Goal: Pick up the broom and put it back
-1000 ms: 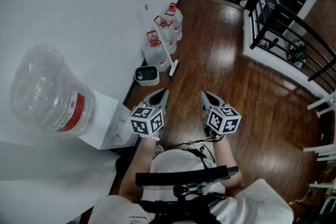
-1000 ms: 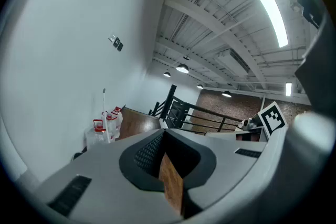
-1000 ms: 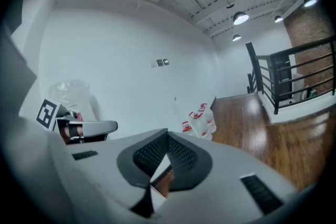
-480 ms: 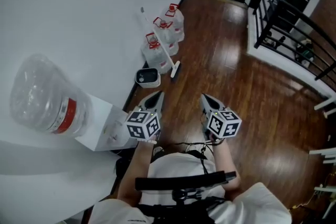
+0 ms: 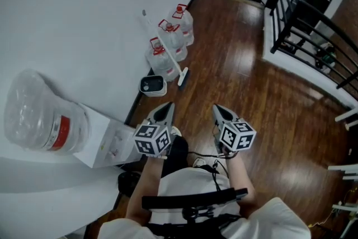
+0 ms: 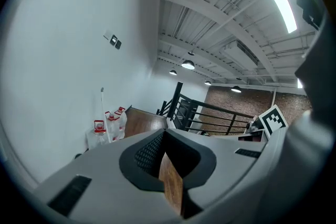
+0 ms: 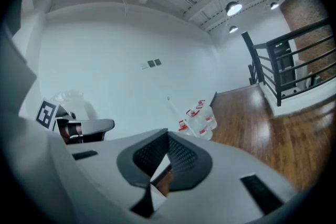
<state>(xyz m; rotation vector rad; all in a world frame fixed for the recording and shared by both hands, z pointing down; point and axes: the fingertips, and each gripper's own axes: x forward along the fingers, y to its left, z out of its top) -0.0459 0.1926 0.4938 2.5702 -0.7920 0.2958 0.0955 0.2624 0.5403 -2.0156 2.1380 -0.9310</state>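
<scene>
A broom (image 5: pixel 164 45) with a thin white handle leans on the white wall, its head (image 5: pixel 183 76) on the wood floor beside the water bottles. The left gripper view shows the broom handle (image 6: pixel 102 107) far off, and the right gripper view shows the same handle (image 7: pixel 172 107). My left gripper (image 5: pixel 166 109) and right gripper (image 5: pixel 217 111) are held side by side in front of my body, well short of the broom and pointing toward it. Both are shut with nothing in them, as each gripper view confirms: left gripper (image 6: pixel 164 134), right gripper (image 7: pixel 168 135).
Three water bottles (image 5: pixel 169 39) with red handles stand against the wall behind the broom. A small white bin (image 5: pixel 152 85) sits beside them. A water dispenser (image 5: pixel 39 117) stands at the left. A black railing (image 5: pixel 305 19) borders the floor at the right.
I have stepped forward: the dispenser has slid down and left in the head view, and a leg shows below the grippers. Both grippers stay shut, side by side.
</scene>
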